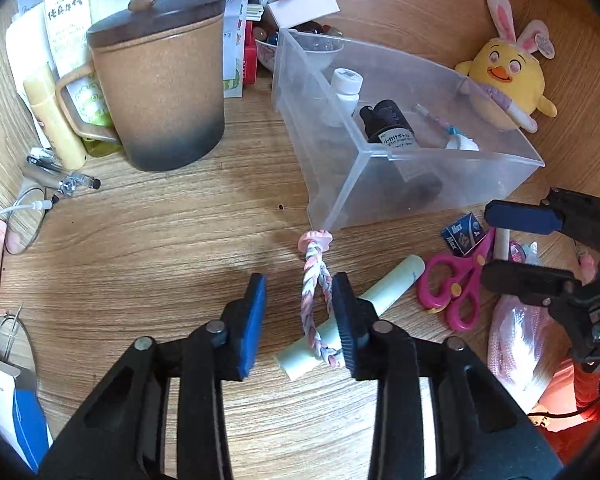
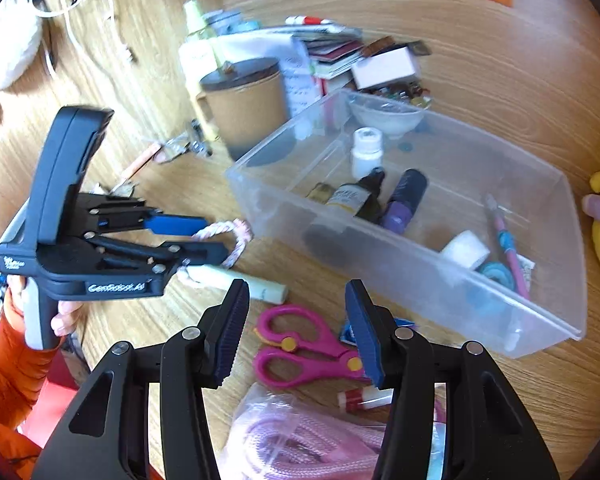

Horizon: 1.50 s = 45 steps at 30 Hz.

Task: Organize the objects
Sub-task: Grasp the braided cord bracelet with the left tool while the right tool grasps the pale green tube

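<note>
A clear plastic bin (image 1: 452, 184) (image 2: 548, 280) on the wooden desk holds small bottles (image 1: 388, 124), a white roll and a pen. My left gripper (image 1: 300, 304) (image 2: 216, 236) is open, low over a pink-and-white braided loop (image 1: 314, 296) (image 2: 236, 236) that lies across a pale green tube (image 1: 384, 296) (image 2: 240, 284); the loop sits between the fingers beside the right pad. My right gripper (image 2: 296, 320) (image 1: 500, 244) is open and empty above pink scissors (image 2: 300, 344) (image 1: 456, 284).
A lidded brown mug (image 1: 160, 88) (image 2: 244, 108) stands left of the bin with lotion tubes, papers and pens behind it. A yellow plush chick (image 1: 504, 76) sits right of the bin. A blue staples box (image 1: 462, 234), a pink cord bag (image 2: 308, 440) and a glue stick (image 2: 364, 398) lie near the scissors.
</note>
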{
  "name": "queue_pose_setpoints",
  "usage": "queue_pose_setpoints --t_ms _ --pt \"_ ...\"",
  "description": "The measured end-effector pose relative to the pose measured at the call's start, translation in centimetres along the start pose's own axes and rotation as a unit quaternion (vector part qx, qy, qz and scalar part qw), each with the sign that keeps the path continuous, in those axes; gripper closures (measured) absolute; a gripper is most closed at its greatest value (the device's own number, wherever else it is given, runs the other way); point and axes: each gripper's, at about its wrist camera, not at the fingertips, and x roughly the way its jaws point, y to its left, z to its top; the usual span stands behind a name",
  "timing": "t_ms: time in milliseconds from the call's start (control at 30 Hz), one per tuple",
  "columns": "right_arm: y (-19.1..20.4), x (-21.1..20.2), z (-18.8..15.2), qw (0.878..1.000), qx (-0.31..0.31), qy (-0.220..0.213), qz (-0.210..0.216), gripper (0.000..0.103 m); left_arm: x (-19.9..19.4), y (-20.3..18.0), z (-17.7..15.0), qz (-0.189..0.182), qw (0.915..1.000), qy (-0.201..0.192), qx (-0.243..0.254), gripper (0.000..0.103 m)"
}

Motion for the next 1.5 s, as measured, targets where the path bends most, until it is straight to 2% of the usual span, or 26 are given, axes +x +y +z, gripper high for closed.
queue_pose_setpoints --t_ms 100,167,333,533,600,667,767,1033,1133,1333,1500 --pt "1.1 1.5 0.3 0.999 -0.032 0.023 0.000 0.057 0.2 0.2 -0.4 -0.014 0.9999 -0.002 -0.003 0.091" --pt "1.7 2.7 0.6 0.998 -0.052 0.040 0.000 0.057 -0.1 0.1 -0.8 -0.015 0.9999 -0.007 0.002 0.094" --pt "2.9 5.4 1.1 0.992 -0.092 0.084 0.006 0.057 -0.9 -0.5 -1.5 -0.003 0.9996 -0.020 0.022 0.096" --pt "4.7 6.4 1.1 0.986 -0.143 0.087 -0.006 0.057 -0.8 -0.2 -1.4 -0.012 0.9995 -0.023 0.019 0.096" --pt "5.2 6.2 0.9 0.984 -0.154 0.086 -0.002 0.062 -0.8 -0.1 -1.4 -0.013 0.9995 -0.023 0.016 0.096" --pt "5.6 6.0 0.6 0.982 -0.164 0.092 0.000 0.073 -0.8 0.0 -1.5 -0.007 0.9996 -0.025 0.015 0.096" --pt "5.6 5.7 0.3 0.981 -0.164 0.098 0.012 0.082 -1.3 0.5 -1.6 -0.003 0.9995 -0.031 0.006 0.096" --pt "4.7 3.9 -0.4 0.984 -0.152 0.093 0.008 0.087 -2.6 2.5 -2.1 0.037 0.9982 -0.044 -0.017 0.096" --pt "4.6 3.0 -0.9 0.984 -0.152 0.092 0.007 0.088 -3.0 2.9 -2.4 0.044 0.9978 -0.044 -0.022 0.096" --pt "5.5 3.7 -2.0 0.979 -0.168 0.117 -0.005 0.087 -4.3 2.1 -2.5 0.049 0.9967 -0.063 -0.015 0.096" --pt "6.1 4.2 -1.1 0.981 -0.164 0.102 -0.003 0.083 -5.7 0.8 -2.5 0.061 0.9944 -0.086 -0.004 0.096"
